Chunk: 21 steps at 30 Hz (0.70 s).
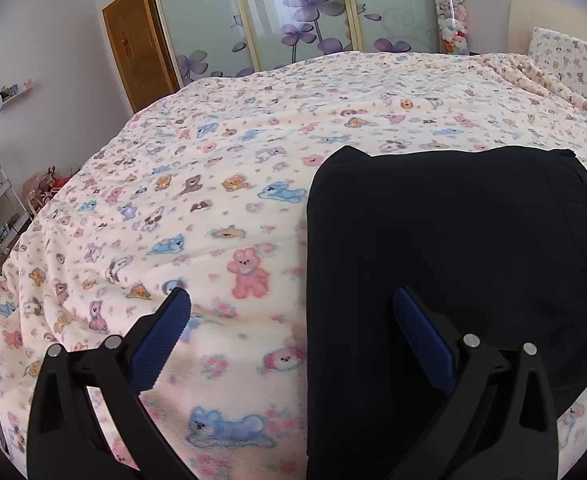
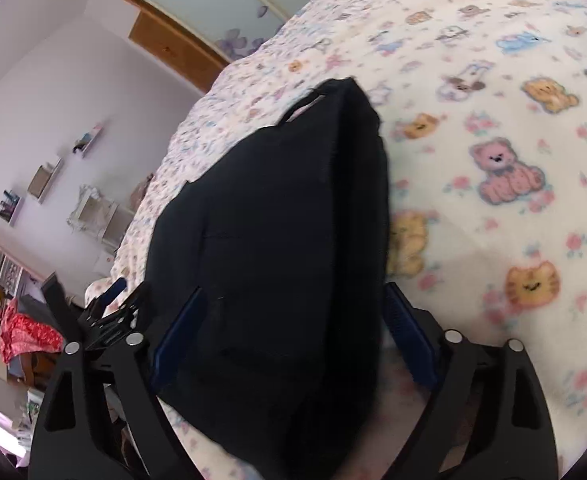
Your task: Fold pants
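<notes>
While my left gripper (image 1: 291, 316) hangs over the near edge of the bed (image 1: 253, 128), its jaws are spread wide and grasp nothing. One blue pad (image 1: 161, 344) sits above the blanket (image 1: 229, 240) with its teddy-bear print, the other above the left margin of the pants (image 1: 445, 248).

From this side I see the pants as a dark, folded slab lying flat on the blanket, to the right of the gripper's midline, with a stitched seam along the far right edge.

On my right gripper (image 2: 293, 304) the jaws also stand wide. The pants (image 2: 277, 240) lie between its fingers (image 2: 409, 336) and fill most of the gap, but the view is blurred and I cannot tell whether either pad presses on the cloth. A small loop shows at the far tip of the fabric.

Beyond the bed I see sliding doors (image 1: 293, 12) with purple flowers, and a red cloth (image 2: 25, 336) lies off to the left of the right view.
</notes>
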Tool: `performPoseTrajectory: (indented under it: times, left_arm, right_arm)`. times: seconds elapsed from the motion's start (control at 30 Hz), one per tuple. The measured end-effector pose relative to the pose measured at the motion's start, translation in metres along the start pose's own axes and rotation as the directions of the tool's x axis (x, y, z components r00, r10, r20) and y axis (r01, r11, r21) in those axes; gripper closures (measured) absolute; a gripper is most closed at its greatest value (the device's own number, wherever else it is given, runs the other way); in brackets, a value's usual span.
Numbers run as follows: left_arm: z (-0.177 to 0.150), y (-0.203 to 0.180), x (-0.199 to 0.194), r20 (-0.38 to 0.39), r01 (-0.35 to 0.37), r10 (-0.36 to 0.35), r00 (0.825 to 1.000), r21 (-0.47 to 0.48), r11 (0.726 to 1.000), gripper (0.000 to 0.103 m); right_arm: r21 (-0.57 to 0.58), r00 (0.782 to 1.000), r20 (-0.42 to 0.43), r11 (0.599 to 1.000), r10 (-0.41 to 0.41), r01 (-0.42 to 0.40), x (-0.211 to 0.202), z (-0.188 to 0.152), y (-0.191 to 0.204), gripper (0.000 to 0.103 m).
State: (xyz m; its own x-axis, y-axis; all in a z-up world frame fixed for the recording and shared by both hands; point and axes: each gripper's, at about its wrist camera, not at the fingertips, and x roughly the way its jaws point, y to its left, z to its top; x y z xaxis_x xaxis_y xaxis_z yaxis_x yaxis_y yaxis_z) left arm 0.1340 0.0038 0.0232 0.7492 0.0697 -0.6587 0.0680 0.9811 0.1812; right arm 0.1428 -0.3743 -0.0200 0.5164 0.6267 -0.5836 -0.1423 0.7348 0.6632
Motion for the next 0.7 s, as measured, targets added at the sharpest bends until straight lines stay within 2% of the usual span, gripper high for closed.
performPoseTrajectory:
  times: [0.07, 0.13, 0.23, 0.37, 0.57, 0.7]
  left_arm:
    - [0.000, 0.000, 0.000, 0.001, -0.001, 0.001, 1.000, 0.001, 1.000, 0.002]
    - [-0.001, 0.000, 0.000, -0.001, -0.001, 0.001, 1.000, -0.001, 1.000, 0.002]
    - [-0.001, 0.000, 0.000, -0.002, 0.001, -0.001, 1.000, -0.002, 1.000, 0.002]
    - [-0.001, 0.000, 0.000, -0.002, -0.001, 0.001, 1.000, -0.007, 1.000, 0.002]
    - [-0.002, -0.001, -0.003, 0.004, -0.004, 0.004, 1.000, -0.001, 1.000, 0.002]
    - [0.002, 0.015, -0.007, 0.009, 0.065, -0.064, 0.998, -0.053, 0.996, 0.002]
  right_arm:
    - [-0.014, 1.000, 0.013, 1.000, -0.008, 0.009, 0.002, -0.001, 0.001, 0.026]
    - [-0.007, 1.000, 0.026, 1.000, 0.009, -0.008, 0.000, 0.000, -0.001, 0.043]
    - [0.001, 0.998, 0.038, 0.999, 0.046, -0.046, -0.004, 0.001, -0.002, 0.053]
    - [-0.039, 0.999, 0.042, 0.999, 0.035, -0.033, -0.004, 0.000, 0.006, 0.053]
    - [0.012, 0.999, 0.025, 0.999, 0.048, -0.048, 0.003, -0.001, -0.006, 0.050]
    - [0.009, 0.995, 0.039, 0.995, 0.095, -0.095, -0.002, -0.001, -0.001, 0.060]
